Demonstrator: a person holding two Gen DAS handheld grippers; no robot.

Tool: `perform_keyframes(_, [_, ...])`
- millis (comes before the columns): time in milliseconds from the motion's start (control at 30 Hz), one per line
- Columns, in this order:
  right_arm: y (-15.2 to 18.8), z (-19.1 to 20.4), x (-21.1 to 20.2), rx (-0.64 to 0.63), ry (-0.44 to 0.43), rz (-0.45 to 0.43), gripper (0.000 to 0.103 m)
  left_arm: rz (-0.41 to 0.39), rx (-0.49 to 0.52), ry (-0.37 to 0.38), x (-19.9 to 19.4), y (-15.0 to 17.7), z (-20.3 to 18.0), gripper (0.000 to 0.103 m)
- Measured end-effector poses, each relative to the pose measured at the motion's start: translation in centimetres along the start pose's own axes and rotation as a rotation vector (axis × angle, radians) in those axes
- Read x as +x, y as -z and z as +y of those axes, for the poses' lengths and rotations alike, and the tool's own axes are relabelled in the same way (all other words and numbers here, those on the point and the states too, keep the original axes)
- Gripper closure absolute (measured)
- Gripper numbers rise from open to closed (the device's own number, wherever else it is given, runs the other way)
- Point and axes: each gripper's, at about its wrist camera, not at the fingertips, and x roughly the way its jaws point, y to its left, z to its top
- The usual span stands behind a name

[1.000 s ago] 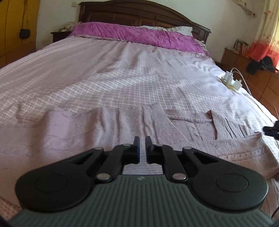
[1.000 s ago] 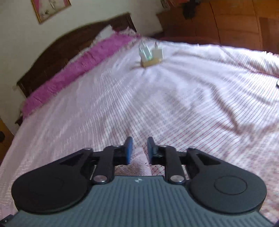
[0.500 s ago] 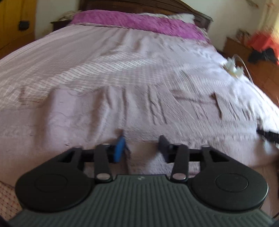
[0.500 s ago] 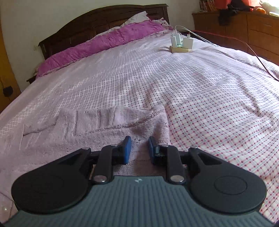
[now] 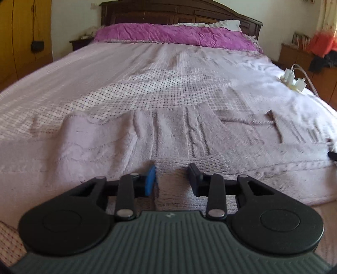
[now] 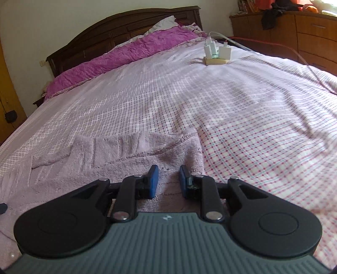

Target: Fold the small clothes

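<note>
Overhead-lit checked bedspread (image 6: 242,118), dark headboard (image 5: 189,12)

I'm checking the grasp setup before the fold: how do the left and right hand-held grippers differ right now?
The left hand-held gripper stands wider apart than the right hand-held gripper; its jaws have just been closing from wider. The left is over the ribbed middle of the lilac knitted sweater, the right over the sweater's edge beside the checked bedsheet. Both stand open over the knit with fabric showing between their fingers, and neither is clamped.

No legible text, label or number shows anywhere (both views checked).
</note>
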Motion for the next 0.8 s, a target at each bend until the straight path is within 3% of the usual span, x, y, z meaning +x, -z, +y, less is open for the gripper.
perform_keyframes(167, [0.9, 0.2, -2.1, -0.015, 0.007, -0.016, 0.064, 0.004, -0.012, -0.008, -0.1, -0.3, 0.2, 0.065])
perform_keyframes(400, [1.4, -0.4, -2.4, 0.029, -0.02, 0.004, 0.061, 0.022, -0.045, -0.026, -1.8, -0.9, 0.8, 0.066])
perform_keyframes(600, [1.9, 0.7, -6.3, 0.058, -0.093, -0.024, 0.058, -0.008, -0.007, -0.048, -5.4, -1.8, 1.9, 0.066])
perform_keyframes(800, [3.2, 2.6, -10.5, 0.064, -0.18, -0.046, 0.047, -0.025, -0.075, -0.076, -9.0, -2.2, 5.4, 0.066])
